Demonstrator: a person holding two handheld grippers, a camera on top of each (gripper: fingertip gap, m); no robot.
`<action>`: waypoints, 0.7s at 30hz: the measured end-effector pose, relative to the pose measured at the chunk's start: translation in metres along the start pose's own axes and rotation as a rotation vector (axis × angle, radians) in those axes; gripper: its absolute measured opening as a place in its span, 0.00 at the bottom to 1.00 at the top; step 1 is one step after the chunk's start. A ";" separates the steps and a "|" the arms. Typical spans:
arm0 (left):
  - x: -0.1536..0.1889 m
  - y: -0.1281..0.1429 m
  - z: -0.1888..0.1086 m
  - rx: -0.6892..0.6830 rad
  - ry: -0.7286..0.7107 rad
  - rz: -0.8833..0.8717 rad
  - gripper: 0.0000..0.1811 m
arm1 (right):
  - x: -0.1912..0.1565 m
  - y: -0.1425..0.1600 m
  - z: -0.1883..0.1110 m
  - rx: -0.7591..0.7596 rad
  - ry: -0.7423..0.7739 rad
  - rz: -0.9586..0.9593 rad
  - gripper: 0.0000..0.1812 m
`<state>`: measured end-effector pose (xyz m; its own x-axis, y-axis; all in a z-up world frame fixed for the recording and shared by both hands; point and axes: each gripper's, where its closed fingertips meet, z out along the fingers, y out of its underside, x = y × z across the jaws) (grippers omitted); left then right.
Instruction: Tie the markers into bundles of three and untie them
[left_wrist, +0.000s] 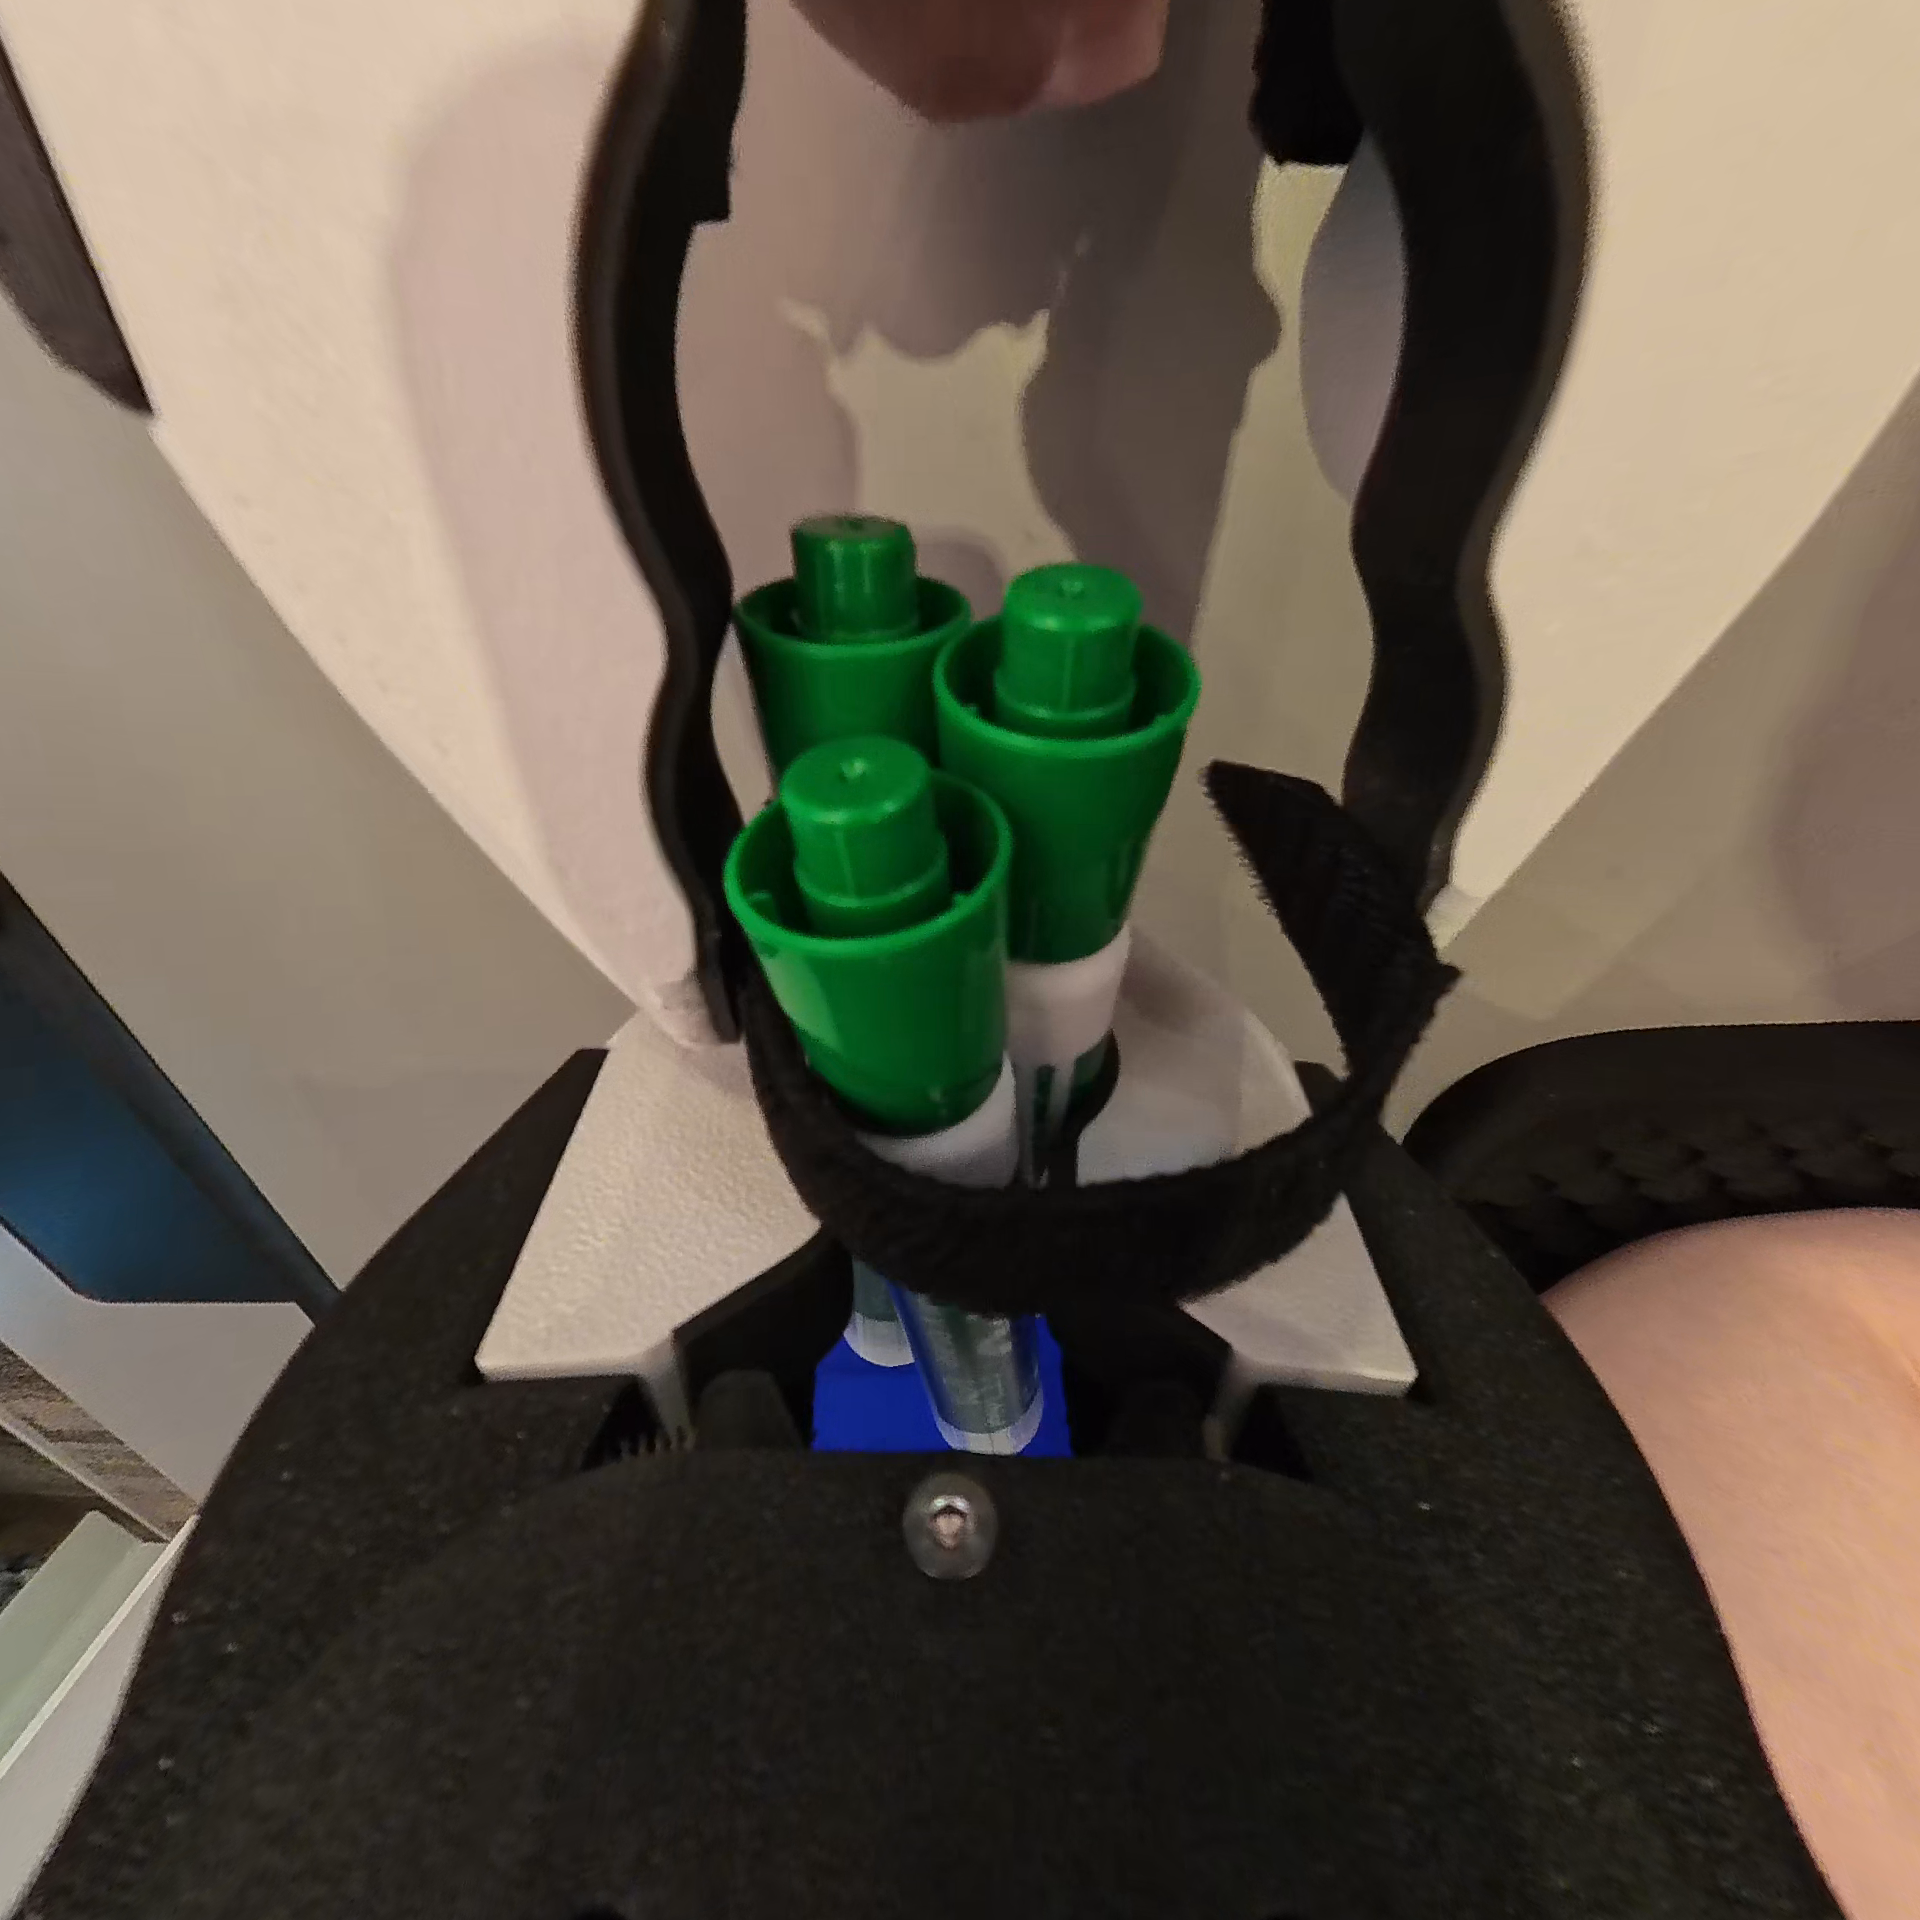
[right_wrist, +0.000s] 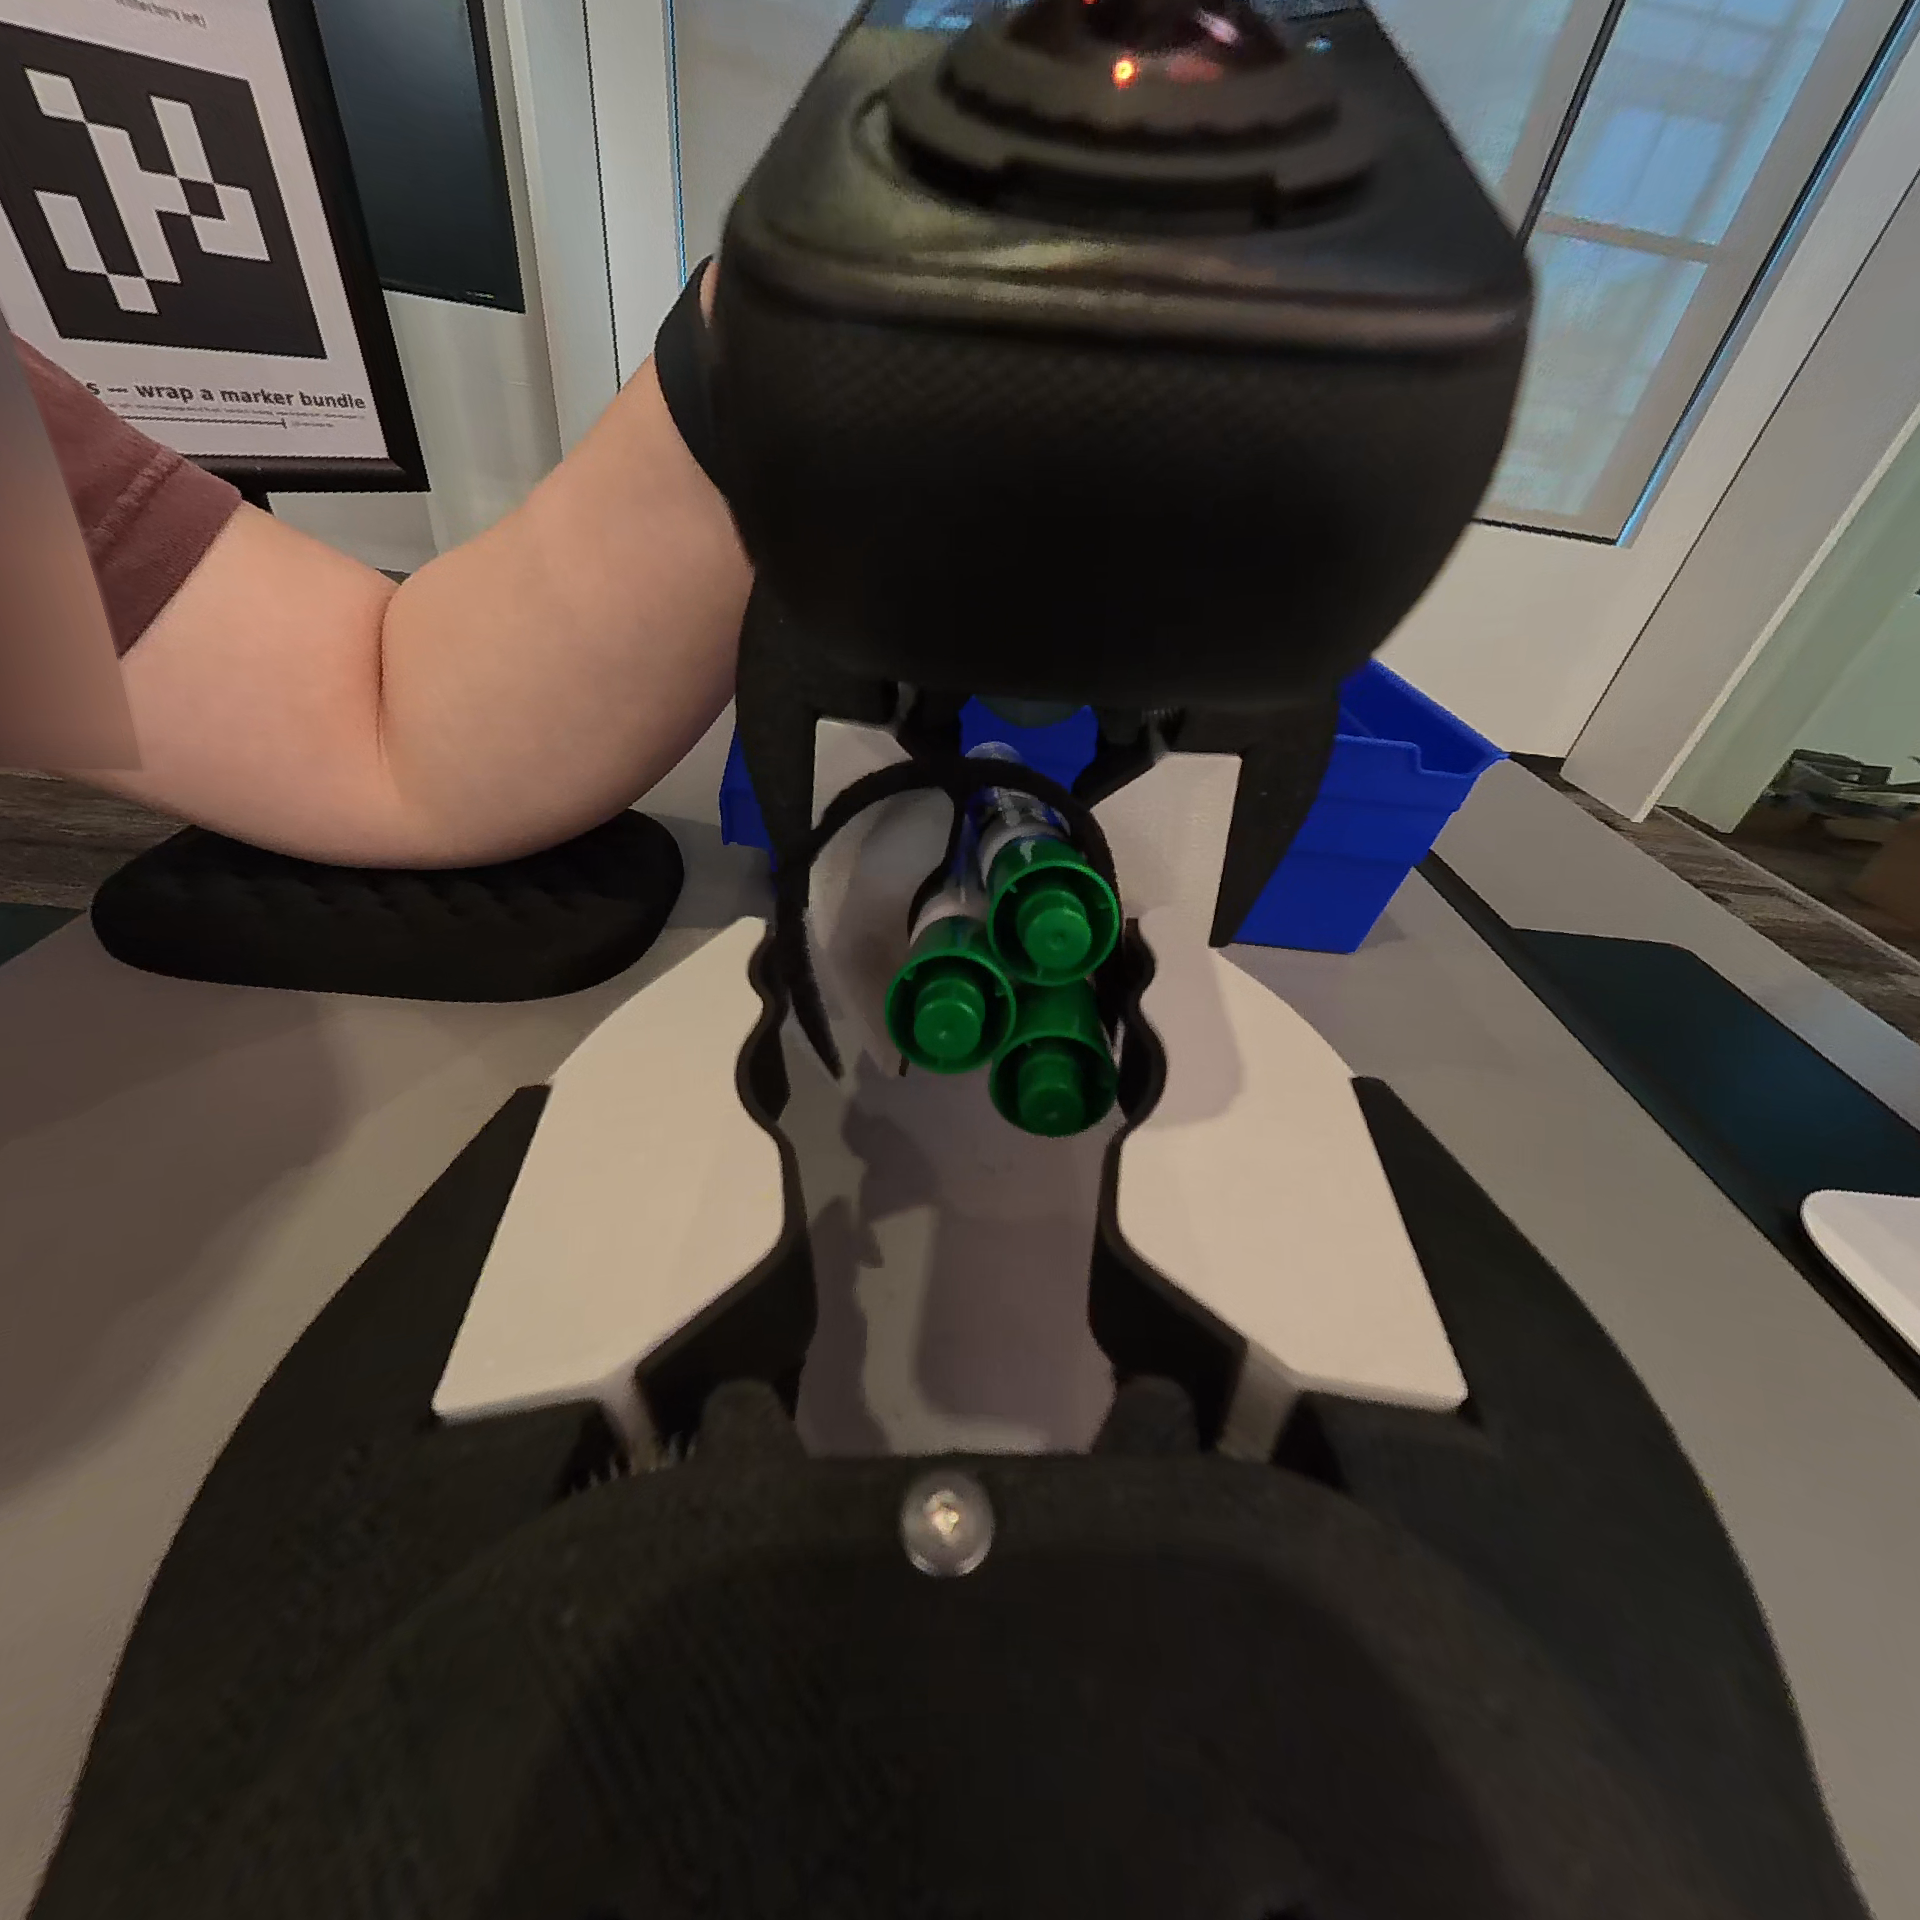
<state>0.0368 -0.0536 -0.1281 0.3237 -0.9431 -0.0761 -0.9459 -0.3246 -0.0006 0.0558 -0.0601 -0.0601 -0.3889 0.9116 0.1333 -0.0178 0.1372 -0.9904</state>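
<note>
Three green-capped markers (left_wrist: 873, 935) form a bundle that points out along my left gripper (left_wrist: 966, 1049). The left gripper's jaws are closed on the white barrels near its base. A black hook-and-loop strap (left_wrist: 1039, 1236) loops loosely around the barrels, and its free tail stands up on the right. My right gripper (left_wrist: 1081, 966) faces the left one and is open. Its wavy black pads flank the caps, and one pad touches them. In the right wrist view, the markers (right_wrist: 1049, 935) sit between the right gripper's (right_wrist: 951, 951) fingers, under the left gripper (right_wrist: 1008, 894). The strap (right_wrist: 821, 997) hangs to the left of the caps.
A blue bin (right_wrist: 1392, 810) stands behind the left gripper. A person's forearm (right_wrist: 520, 675) rests on a black pad (right_wrist: 384, 914) on the grey table (right_wrist: 260, 1091). A framed sign (right_wrist: 156, 208) stands at the back left. A white object (right_wrist: 1870, 1257) lies at the right edge. The gap from one gripper's tips to the other's is roughly 7 cm. From either gripper's tips it is about 30 cm to the white object (right_wrist: 1870, 1257).
</note>
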 end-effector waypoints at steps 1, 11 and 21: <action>0.000 0.000 0.000 0.001 0.002 -0.002 0.23 | 0.000 0.000 -0.001 -0.001 0.002 -0.002 0.34; 0.000 -0.003 0.000 0.011 0.003 0.007 0.22 | 0.006 0.002 -0.003 -0.020 0.034 -0.028 0.26; 0.001 -0.004 -0.001 0.019 0.006 0.008 0.22 | 0.010 0.005 -0.004 -0.038 0.056 -0.033 0.23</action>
<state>0.0406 -0.0532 -0.1276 0.3165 -0.9460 -0.0701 -0.9486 -0.3160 -0.0188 0.0556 -0.0491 -0.0634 -0.3368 0.9263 0.1690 0.0053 0.1814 -0.9834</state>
